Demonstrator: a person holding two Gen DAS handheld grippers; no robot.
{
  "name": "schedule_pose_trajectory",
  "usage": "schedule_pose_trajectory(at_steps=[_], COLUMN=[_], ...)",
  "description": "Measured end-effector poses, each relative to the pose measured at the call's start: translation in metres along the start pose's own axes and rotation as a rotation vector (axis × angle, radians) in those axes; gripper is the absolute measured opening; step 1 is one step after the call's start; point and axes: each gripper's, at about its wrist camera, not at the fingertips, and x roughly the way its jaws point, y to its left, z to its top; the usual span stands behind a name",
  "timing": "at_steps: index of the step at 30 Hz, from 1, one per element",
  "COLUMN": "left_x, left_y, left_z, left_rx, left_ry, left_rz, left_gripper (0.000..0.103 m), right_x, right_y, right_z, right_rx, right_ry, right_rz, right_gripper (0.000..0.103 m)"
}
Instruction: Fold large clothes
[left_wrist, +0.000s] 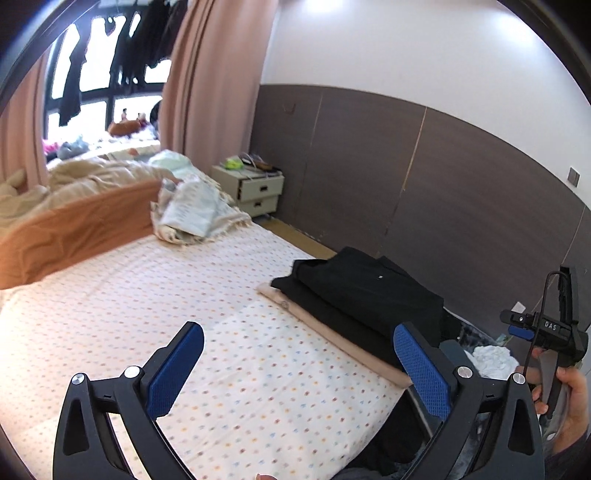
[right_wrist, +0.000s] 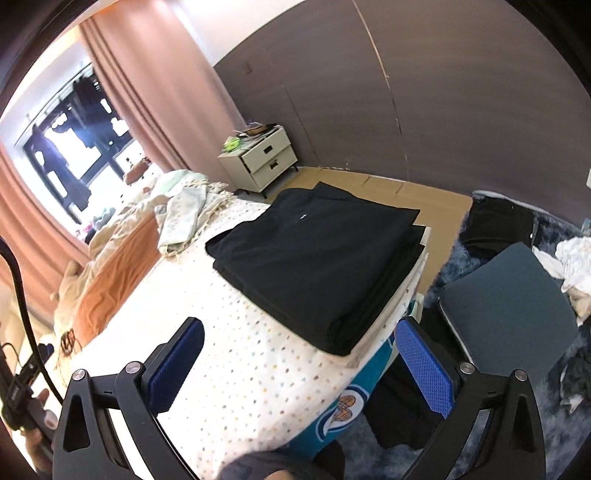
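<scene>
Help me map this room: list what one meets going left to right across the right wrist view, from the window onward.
Window → orange blanket → nightstand → folded black clothes → grey-blue cushion → white crumpled clothes.

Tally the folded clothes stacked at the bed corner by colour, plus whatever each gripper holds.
Black folded garments: at least 2; exact layer count cannot be told
Beige folded garment, under the black: 1
Held by left gripper: 0
Held by right gripper: 0
Total: at least 3
</scene>
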Motion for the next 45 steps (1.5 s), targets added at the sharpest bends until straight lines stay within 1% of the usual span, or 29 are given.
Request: schedule_pose_trajectory(at_steps=[7,11,16,20,23,30,38,41,45], left_x=[-0.060,-0.093,-0.133,-0.159,-0.180,-0.224,-0.262,-0.273,-0.284], left_y=[0.003,0.000,-0.006,-0.012,-0.016,-0.032,-0.049,-0.054,-0.059], left_z=[-0.027,-0.048,-0.074,-0.094,-0.109,-0.148,-0.197,-0.216,-0.236], left_rx=[-0.005,-0.010,-0.020,-0.032,-0.041,-0.039,-0.050,-0.051,-0.057], left_ry=[-0.071,-0.121,-0.180,-0.196,-0.214,-0.254,-0.281,-0.285,-0.284], left_rz=[0.053,0.099,0.137,0.165,0.168,0.207,0.225,0.230,0.249], left_gripper=[0.103,0.103,0.103,0.103,0.103,0.103,0.103,0.103,0.103], right_x=[-0.022,-0.034,-0.054,-0.075,-0.091,-0.125,-0.161,-0.173,-0.185], right_y=[0.021,0.028,0.037,0.039,0.041,0.048,0.053,0.052,0.051], right_z=[-0.027,-0.046,-0.070,-0.089,-0.104,-0.142,-0.190,-0.209,-0.228], right_rx=[-0.073,-0.117,-0.183,-0.222,-0.257,-0.349,-0.429,-0.443,-0.463], right_ry=[-0.014,-0.015,-0.031,-0.054,-0.070,-0.101,-0.178,-0.193,-0.215], right_rz=[0.016,0.032,0.041,0.057,0.066,0.088,0.083,0.115,0.119], right_gripper=[0.103,0.103,0.103,0.103,0.103,0.103,0.103,0.103,0.103])
